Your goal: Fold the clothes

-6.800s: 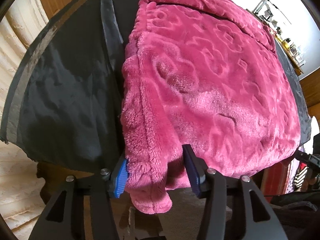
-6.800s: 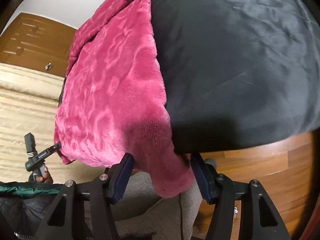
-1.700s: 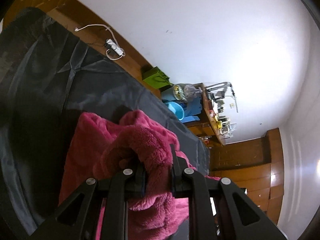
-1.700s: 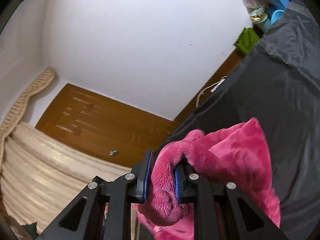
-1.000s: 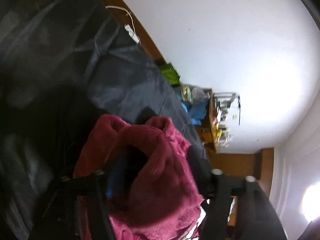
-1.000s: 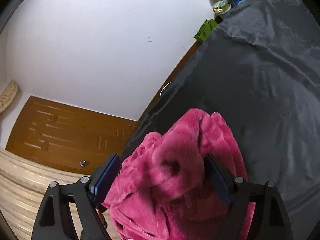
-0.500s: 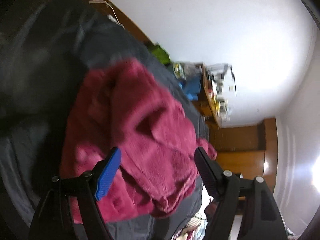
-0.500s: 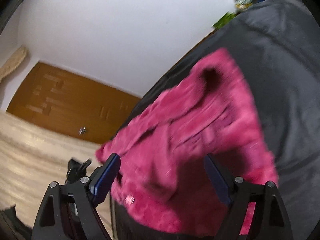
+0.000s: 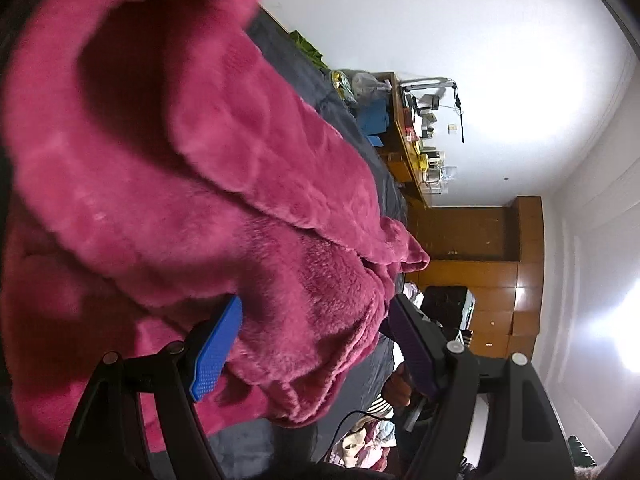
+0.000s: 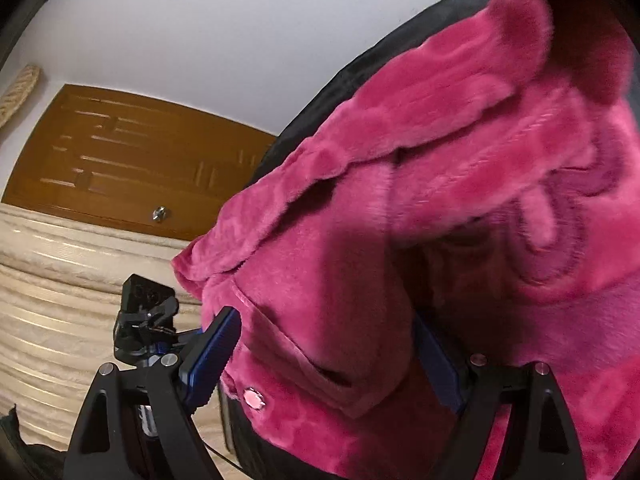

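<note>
Fleece garment [image 9: 192,168]: deep magenta-pink plush, embossed with a raised swirl and loop pattern [image 10: 560,248]; one pale pink snap button [image 10: 252,397] on its hem. Cover [image 9: 352,384] under the garment: dark charcoal grey, plain. Left tongs [image 9: 316,344]: black frame, bright blue dimpled pads [image 9: 216,348]. Right tongs [image 10: 324,356]: black frame, blue ridged pads [image 10: 212,360]. Door [image 10: 132,160] beyond the garment: mid-brown wood, silver knob. Wall [image 10: 208,32]: white.
</note>
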### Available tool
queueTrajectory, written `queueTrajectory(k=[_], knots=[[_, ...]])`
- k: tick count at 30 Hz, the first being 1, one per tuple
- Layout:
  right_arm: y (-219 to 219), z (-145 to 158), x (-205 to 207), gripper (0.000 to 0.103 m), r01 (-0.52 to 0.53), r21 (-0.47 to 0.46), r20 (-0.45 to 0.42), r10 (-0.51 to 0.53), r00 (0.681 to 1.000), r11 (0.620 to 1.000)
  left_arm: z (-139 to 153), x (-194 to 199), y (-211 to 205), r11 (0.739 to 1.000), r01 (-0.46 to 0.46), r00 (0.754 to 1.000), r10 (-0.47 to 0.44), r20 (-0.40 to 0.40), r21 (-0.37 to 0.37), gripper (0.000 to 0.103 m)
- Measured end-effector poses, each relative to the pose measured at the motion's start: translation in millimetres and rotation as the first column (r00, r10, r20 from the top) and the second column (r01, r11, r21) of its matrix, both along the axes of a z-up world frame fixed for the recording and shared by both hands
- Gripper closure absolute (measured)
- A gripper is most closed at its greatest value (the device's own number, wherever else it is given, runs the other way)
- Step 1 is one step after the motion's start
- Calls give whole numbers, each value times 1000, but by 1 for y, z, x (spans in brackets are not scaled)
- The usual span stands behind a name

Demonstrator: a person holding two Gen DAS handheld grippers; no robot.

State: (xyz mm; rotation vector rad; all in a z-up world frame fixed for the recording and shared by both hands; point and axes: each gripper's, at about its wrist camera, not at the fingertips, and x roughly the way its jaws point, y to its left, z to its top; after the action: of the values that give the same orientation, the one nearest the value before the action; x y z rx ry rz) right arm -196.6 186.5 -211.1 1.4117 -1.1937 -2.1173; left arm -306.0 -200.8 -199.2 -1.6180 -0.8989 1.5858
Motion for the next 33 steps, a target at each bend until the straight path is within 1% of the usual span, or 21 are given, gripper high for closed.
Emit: queueTrajectory(k=[4, 7, 10, 13, 14, 15, 16, 17, 19, 22, 23, 24, 25, 26, 27, 28, 29, 30, 31, 32, 33], knots=[[-2, 15, -23, 16, -27, 10, -49, 27, 998, 1000, 9, -18, 11, 1000, -1, 1000, 1, -24, 18, 24], [-2, 25, -46, 16, -24, 42, -91, 28, 995, 999, 19, -40, 22, 1000, -4, 998, 6, -65, 18, 24], [-14, 32, -66, 16, -4, 75, -123, 13, 992, 997, 24, -61, 28, 1000, -17, 996, 17, -93, 5, 24], [-12, 48, -78, 16, 31, 89, -188, -14, 982, 996, 20, -73, 33, 999, -5, 991, -1, -131, -45, 24], [-14, 54, -83, 16, 46, 106, -212, -22, 977, 993, 16, -75, 36, 998, -5, 991, -4, -133, -62, 24], [-15, 61, -86, 16, 60, 132, -231, -28, 972, 989, 13, -75, 37, 998, -9, 991, 1, -130, -63, 24], [-15, 66, -88, 16, 71, 159, -244, -31, 969, 985, 9, -75, 35, 998, -25, 992, 17, -128, -56, 24], [-15, 72, -89, 16, 83, 186, -256, -33, 966, 979, 8, -75, 29, 998, -59, 990, 54, -134, -37, 24], [-17, 76, -88, 16, 103, 245, -263, -36, 964, 964, 9, -73, 9, 994, -110, 982, 107, -155, -14, 24], [-19, 78, -86, 16, 130, 334, -267, -39, 963, 934, 9, -76, -5, 987, -159, 969, 154, -191, -11, 24], [-23, 81, -85, 16, 140, 383, -273, -33, 962, 913, 10, -77, -8, 985, -173, 965, 166, -204, -16, 24], [-27, 85, -84, 16, 149, 445, -281, -21, 960, 883, 11, -77, -10, 982, -187, 960, 178, -217, -22, 24], [-29, 89, -82, 16, 163, 506, -292, -10, 956, 847, 13, -78, -13, 979, -204, 952, 192, -237, -25, 24], [-34, 96, -78, 16, 180, 584, -309, 11, 951, 792, 17, -79, -14, 974, -224, 941, 209, -265, -30, 24], [-42, 104, -75, 16, 202, 666, -328, 38, 944, 718, 22, -81, -16, 969, -244, 929, 223, -294, -38, 24], [-54, 112, -72, 16, 228, 754, -353, 87, 932, 616, 27, -82, -18, 964, -261, 917, 233, -324, -47, 24], [-65, 118, -68, 16, 239, 809, -369, 146, 918, 538, 31, -85, -20, 960, -276, 906, 241, -348, -54, 24], [-75, 123, -65, 16, 241, 840, -376, 200, 905, 487, 35, -87, -23, 956, -288, 897, 249, -365, -55, 24], [-82, 127, -63, 16, 242, 861, -375, 238, 896, 447, 37, -87, -26, 953, -296, 892, 254, -374, -57, 24], [-88, 129, -60, 16, 240, 876, -369, 261, 892, 418, 40, -88, -29, 951, -304, 888, 260, -381, -60, 24], [-92, 131, -58, 16, 232, 881, -363, 273, 891, 413, 42, -89, -33, 948, -311, 883, 265, -387, -62, 24]])
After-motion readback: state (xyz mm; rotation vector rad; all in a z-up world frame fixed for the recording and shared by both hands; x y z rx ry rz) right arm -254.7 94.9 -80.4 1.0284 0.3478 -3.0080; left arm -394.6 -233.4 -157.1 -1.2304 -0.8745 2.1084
